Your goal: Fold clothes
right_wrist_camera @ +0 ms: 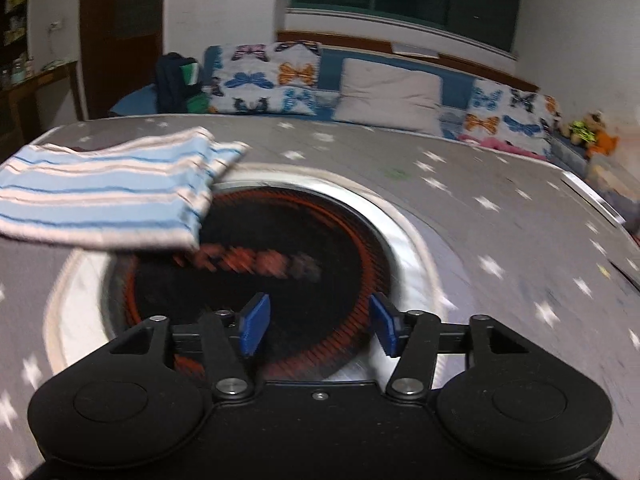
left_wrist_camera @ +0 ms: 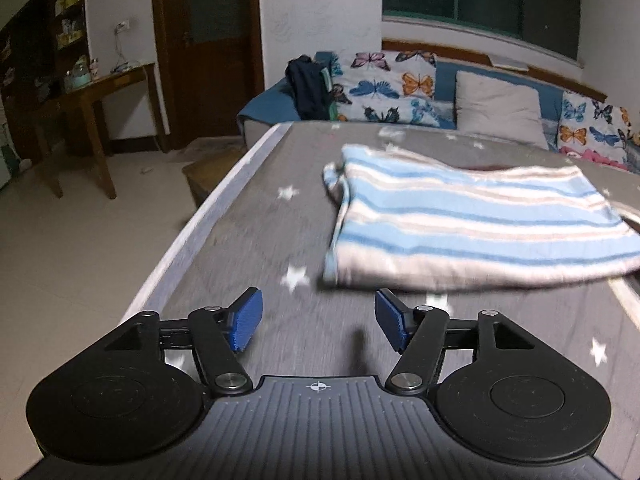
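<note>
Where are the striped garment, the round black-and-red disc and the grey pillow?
striped garment (left_wrist_camera: 472,232), left wrist view, middle of the top layer.
round black-and-red disc (right_wrist_camera: 288,240), right wrist view, dark centre.
grey pillow (right_wrist_camera: 390,92), right wrist view, middle of its face.

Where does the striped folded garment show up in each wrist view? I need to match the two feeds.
Left wrist view: the striped folded garment lies right of centre on the star-print table cover, ahead of the open left gripper.
Right wrist view: the garment lies upper left, overlapping the round black inset.
Shared landmark: the plain grey pillow.
</note>
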The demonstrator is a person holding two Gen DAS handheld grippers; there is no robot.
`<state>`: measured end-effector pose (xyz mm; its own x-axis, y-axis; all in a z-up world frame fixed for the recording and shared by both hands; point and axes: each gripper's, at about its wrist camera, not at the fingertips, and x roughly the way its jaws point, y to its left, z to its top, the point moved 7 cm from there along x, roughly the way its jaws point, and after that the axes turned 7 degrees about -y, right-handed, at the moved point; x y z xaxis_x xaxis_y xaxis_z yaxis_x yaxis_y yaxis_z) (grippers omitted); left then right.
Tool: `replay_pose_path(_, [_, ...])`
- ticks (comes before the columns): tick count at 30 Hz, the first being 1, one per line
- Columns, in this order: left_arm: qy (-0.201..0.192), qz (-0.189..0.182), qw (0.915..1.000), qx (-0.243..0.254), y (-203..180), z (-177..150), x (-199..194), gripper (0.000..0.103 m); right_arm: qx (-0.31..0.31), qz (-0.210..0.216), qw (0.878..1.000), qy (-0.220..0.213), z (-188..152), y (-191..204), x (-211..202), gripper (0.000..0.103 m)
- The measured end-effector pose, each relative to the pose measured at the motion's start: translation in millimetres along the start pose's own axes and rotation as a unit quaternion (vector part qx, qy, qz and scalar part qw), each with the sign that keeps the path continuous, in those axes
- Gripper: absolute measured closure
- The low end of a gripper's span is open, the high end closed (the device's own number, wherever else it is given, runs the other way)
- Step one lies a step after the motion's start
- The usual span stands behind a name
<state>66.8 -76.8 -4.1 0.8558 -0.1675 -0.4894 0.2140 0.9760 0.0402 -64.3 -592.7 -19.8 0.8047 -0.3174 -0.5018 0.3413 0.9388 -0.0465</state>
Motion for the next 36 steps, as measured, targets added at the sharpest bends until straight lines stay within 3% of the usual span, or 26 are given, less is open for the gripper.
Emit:
replay_pose_path(6, [0.009,0.01,0.9999,0.001,-2,-17,-4,0.031,0.04,-0.033,0.999,-0.004,-23,-48,-9,0.028])
replay_pose_path(15, [-0.003,0.023,0.9997,0.003,-6,-21,3,0.015,0.047,-0.038,0.998,-0.003,-28,-63,1,0.02])
replay_pose_path(25, [0.01,0.017,0.9996,-0.022,0,-23,12,0.003,0.055,-0.044,0.998,0.001,-37,-81,-2,0.001])
replay_pose_path(36, [0.012,0.017,0.9995,-0.025,3,-23,16,0.0,0.058,-0.044,0.997,0.003,-38,-82,-2,0.0])
